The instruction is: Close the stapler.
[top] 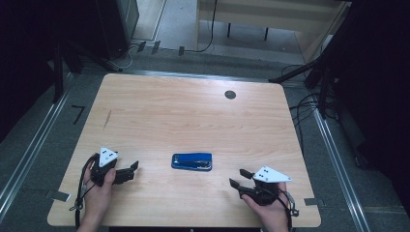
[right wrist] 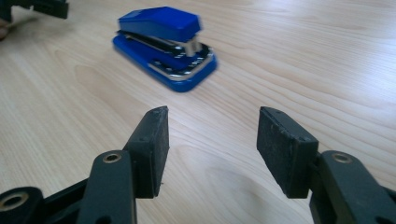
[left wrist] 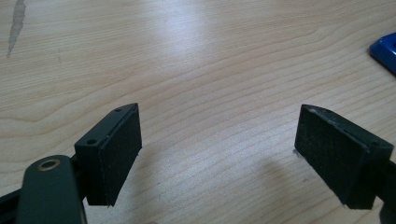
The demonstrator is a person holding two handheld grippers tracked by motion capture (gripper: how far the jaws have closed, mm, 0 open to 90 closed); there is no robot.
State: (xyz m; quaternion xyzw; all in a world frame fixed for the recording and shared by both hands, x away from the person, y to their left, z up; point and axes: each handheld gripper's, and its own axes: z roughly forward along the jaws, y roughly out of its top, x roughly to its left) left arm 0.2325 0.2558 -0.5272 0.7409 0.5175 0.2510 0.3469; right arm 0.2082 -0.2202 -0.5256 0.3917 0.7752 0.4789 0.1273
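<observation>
A blue stapler (top: 192, 161) lies flat on the wooden surface (top: 193, 111), between the two claws and touched by neither. The right claw (top: 240, 178) stands wide with nothing between its pads; the stapler sits near it, ahead of its tips and a little off to the side. The left claw (top: 134, 167) is also wide and empty, resting low over the surface, with the stapler well apart from it, beyond its tips toward the right claw.
</observation>
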